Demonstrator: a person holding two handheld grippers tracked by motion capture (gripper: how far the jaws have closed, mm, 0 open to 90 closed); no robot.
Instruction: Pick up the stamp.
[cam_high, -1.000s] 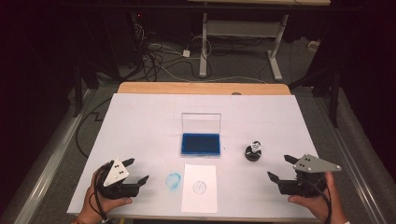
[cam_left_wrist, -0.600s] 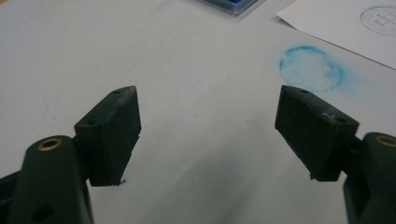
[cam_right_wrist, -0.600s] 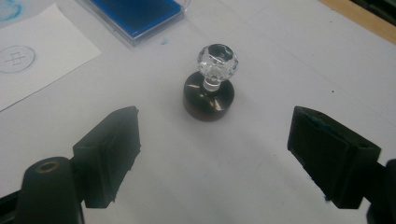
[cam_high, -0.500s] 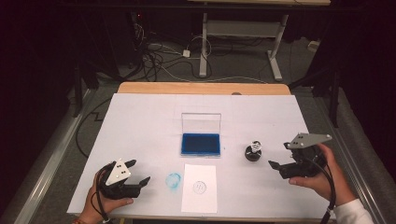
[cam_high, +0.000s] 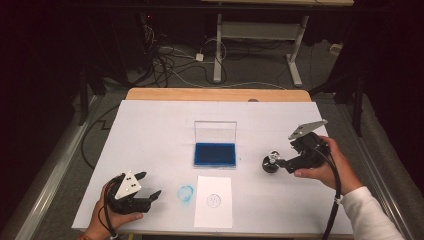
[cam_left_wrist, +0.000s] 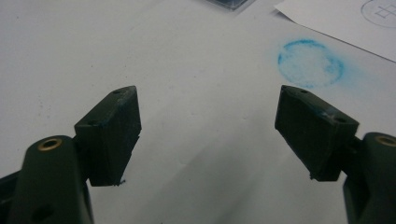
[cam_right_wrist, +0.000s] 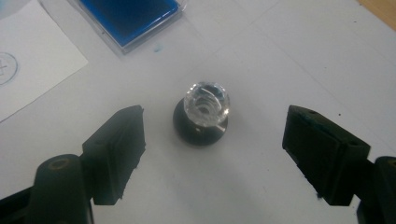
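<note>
Right gripper view: jaws of right gripper (cam_right_wrist: 212, 154) spread wide, stamp (cam_right_wrist: 204, 114) standing upright on table (cam_right_wrist: 289, 60) between and just beyond them, apparently untouched. Near ink pad (cam_high: 215, 154) and paper (cam_high: 214, 201). Left gripper (cam_left_wrist: 208, 135) agape, holding nothing.

Left gripper (cam_high: 142, 187): sitting low near the table's front edge in the person's left hand (cam_high: 107, 215), jaws standing wide apart with nothing between them. Right gripper (cam_high: 280, 162): being held above the table in the right hand (cam_high: 325, 167), white sleeve (cam_high: 367, 215) trailing, jaws gaping wide, pads (cam_right_wrist: 116, 147) touching nothing.
</note>
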